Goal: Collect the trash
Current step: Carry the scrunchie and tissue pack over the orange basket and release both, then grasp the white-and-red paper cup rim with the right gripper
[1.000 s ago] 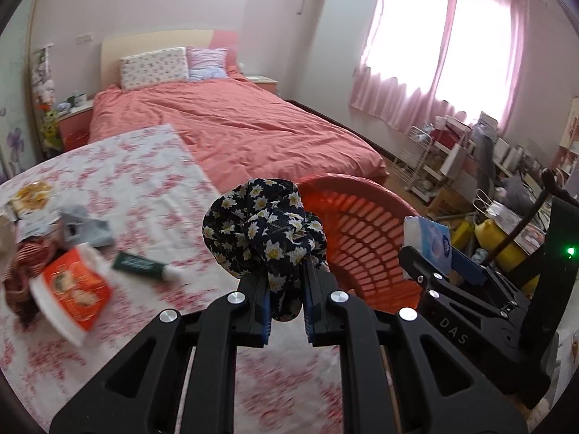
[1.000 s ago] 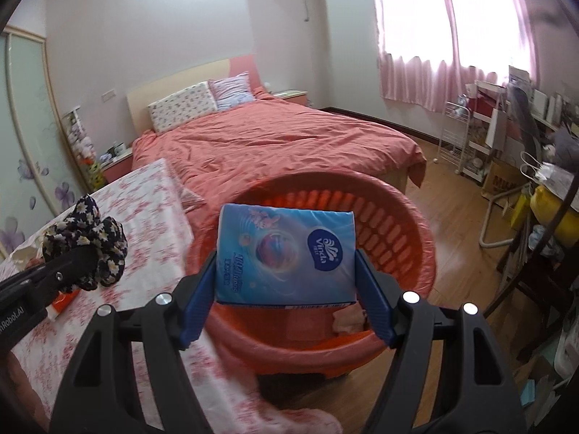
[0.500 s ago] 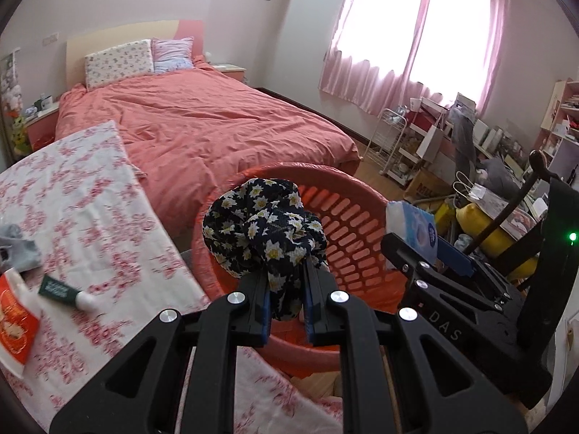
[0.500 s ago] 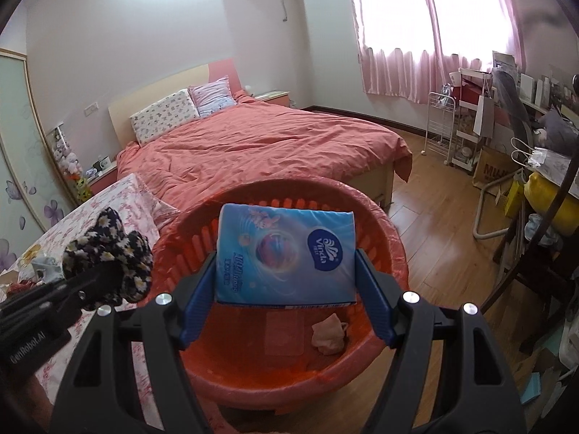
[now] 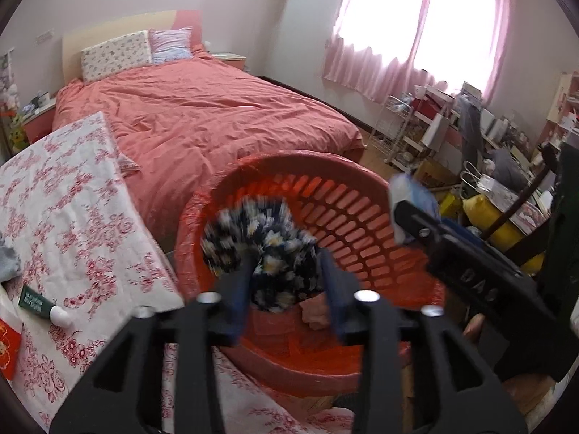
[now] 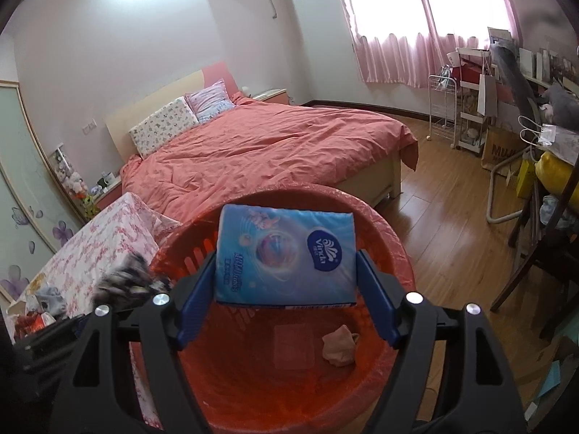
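A red slatted basket (image 5: 347, 188) (image 6: 398, 246) stands beside the table, with a crumpled pink tissue (image 6: 338, 347) on its bottom. My left gripper (image 5: 286, 285) hangs over the basket with its jaws opening. A dark floral scrunchie (image 5: 260, 246) is blurred between the spread fingers, and the pads no longer press on it. My right gripper (image 6: 287, 285) is also above the basket. Its jaws are opening, but the pads still touch a blue tissue pack (image 6: 286, 256), which stays level between them. The scrunchie (image 6: 123, 282) shows as a blur at lower left in the right wrist view.
A table with a red-flowered cloth (image 5: 72, 217) lies left of the basket. It carries a green tube (image 5: 39, 305) and a red packet (image 5: 7, 347). A bed with a coral cover (image 5: 202, 115) is behind. Shelves, bags and chair legs (image 6: 524, 253) crowd the right.
Both grippers have moved from the table side to above the basket. The left jaws have spread apart and the scrunchie has come loose. The right gripper still carries the tissue pack.
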{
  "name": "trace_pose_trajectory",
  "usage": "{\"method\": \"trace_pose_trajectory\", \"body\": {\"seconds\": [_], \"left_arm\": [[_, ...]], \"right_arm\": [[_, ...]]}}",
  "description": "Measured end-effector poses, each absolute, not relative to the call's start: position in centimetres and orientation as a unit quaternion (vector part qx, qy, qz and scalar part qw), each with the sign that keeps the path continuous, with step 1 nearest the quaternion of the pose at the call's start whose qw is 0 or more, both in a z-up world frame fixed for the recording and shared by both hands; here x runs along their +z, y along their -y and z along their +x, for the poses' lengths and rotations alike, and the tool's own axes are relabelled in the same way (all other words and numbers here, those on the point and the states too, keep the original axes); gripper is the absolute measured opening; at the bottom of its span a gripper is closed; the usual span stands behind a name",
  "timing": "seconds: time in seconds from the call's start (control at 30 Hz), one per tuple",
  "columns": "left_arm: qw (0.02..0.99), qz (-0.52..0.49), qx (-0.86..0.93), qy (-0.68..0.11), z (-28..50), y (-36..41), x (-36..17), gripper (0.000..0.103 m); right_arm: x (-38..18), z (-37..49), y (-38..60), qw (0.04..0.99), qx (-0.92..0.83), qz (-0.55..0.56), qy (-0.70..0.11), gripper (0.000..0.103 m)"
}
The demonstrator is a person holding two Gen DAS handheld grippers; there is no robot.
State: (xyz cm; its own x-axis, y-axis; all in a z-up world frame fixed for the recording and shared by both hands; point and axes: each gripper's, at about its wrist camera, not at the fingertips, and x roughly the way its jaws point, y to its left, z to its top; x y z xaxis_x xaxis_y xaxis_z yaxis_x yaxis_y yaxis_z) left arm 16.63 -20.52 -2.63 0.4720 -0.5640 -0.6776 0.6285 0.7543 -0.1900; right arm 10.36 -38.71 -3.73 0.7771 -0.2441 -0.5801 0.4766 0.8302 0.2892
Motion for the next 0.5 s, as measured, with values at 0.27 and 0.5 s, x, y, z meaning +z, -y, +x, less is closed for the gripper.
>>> {"method": "trace_pose_trajectory", "body": {"seconds": [0.27, 0.5], "left_arm": [[0.871, 0.045, -0.301, -0.385, 17.0, 17.9, -2.6, 0.051], [0.897, 0.056, -0.243, -0.366, 16.0, 13.1, -1.3, 0.056]], "right_arm": [[-3.1, 9.2, 38.6, 0.916, -0.213, 0.208, -0.268, 0.079], [-2.0, 8.8, 35.8, 0.922, -0.202, 0.18, -0.276, 0.078]]}}
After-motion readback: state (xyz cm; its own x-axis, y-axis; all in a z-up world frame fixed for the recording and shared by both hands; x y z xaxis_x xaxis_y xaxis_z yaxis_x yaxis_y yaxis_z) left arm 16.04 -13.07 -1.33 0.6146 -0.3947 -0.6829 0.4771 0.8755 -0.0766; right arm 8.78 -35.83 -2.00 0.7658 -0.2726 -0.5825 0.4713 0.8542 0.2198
